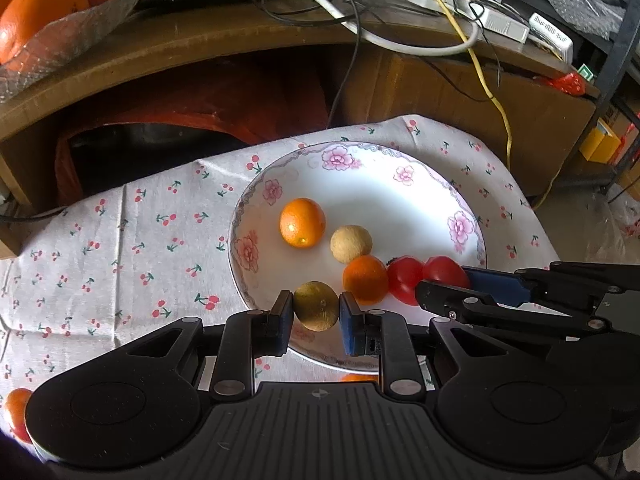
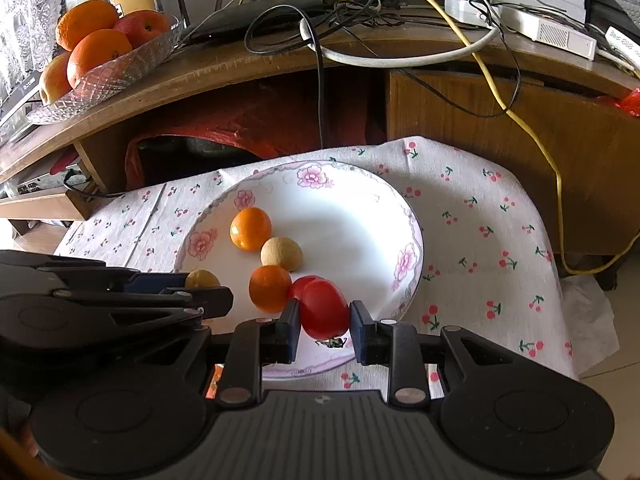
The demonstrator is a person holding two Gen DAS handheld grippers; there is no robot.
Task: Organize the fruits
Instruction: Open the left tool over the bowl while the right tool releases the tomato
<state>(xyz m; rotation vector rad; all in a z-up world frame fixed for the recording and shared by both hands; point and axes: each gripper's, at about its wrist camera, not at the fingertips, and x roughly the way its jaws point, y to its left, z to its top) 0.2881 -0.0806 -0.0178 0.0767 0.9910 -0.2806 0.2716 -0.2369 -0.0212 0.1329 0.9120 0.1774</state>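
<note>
We hold a greenish fruit in the left gripper and, it seems, a tomato in the right gripper, both low over the plate, where squeezing harder could burst the tomato

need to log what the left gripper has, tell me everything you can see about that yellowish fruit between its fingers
The yellow-green fruit is small and round, with a dull, faintly speckled skin that looks whole. It sits between the left gripper's blue pads, both touching its sides, at the near rim of the flowered plate. Whether it rests on the plate or is lifted cannot be told.
</note>
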